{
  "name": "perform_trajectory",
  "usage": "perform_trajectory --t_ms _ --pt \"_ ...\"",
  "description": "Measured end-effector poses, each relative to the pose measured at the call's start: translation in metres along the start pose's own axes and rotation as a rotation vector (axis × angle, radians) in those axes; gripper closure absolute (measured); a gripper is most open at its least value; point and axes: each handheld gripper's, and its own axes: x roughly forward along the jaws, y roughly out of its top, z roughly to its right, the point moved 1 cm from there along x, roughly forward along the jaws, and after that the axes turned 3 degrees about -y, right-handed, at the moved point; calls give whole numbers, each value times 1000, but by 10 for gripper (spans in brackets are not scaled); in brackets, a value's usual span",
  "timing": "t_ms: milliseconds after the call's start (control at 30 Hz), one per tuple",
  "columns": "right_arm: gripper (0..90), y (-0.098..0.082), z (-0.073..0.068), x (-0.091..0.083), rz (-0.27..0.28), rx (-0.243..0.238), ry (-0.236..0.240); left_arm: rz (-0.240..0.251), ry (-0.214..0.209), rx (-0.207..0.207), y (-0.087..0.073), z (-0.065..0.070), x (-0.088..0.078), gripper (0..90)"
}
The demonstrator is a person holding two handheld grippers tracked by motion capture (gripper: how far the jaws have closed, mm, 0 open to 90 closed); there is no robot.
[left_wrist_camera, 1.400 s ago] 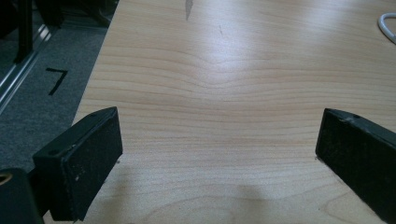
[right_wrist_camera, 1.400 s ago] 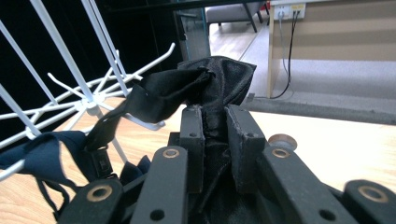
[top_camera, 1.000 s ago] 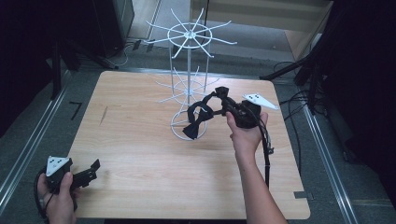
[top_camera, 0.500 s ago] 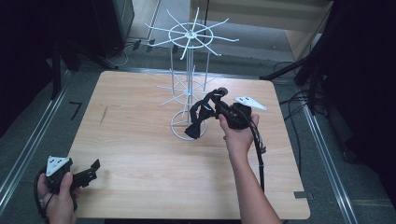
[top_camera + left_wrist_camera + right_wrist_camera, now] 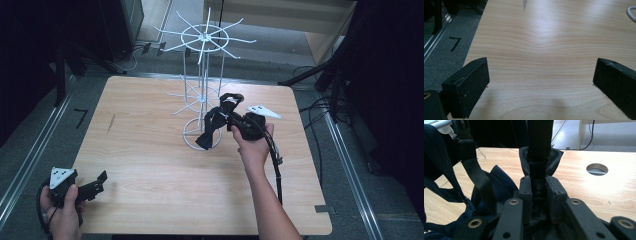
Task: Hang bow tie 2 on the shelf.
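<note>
The right tongs (image 5: 231,121) sit near the middle of the bench (image 5: 150,150), just beside the foot of the white wire rack (image 5: 202,95), and they are closed on a dark bow tie (image 5: 212,129). In the right gripper view the two black jaws stand close together with the tie's band (image 5: 538,167) pinched upright between their pads, the folded cloth bulging out behind them and more dark fabric hanging loose at the left. Over the last moments these jaws have opened a shade wider, yet the band remains between them and the pads press on it. In the high view the tie hangs from the tongs down over the rack's round base ring, its lower wing reaching the ring's near side; whether it touches the wire cannot be told. The left tongs (image 5: 97,181) lie at the bench's near left corner, held low over the wood by the left hand (image 5: 62,210). In the left gripper view their jaws stand wide apart with bare wood between them and nothing in their hold.
</note>
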Motion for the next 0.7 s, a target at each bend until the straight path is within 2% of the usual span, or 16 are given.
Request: perform_trajectory --t_ms 67,233,267,367,667,700 --pt "744 0 0 0 -3 5 3 0 0 0 0 0 0 10" --pt "570 -3 1 1 3 -8 -12 -1 -1 -1 0 0 0 10" --pt "507 -4 1 0 7 -5 -20 -1 -1 0 0 0 0 10" --pt "468 -4 2 -1 11 -9 -24 -1 0 1 0 0 0 10" --pt "238 -1 6 -14 27 -30 -51 1 1 0 0 0 0 10" --pt "238 -1 6 -14 27 -30 -51 1 2 0 0 0 0 10"
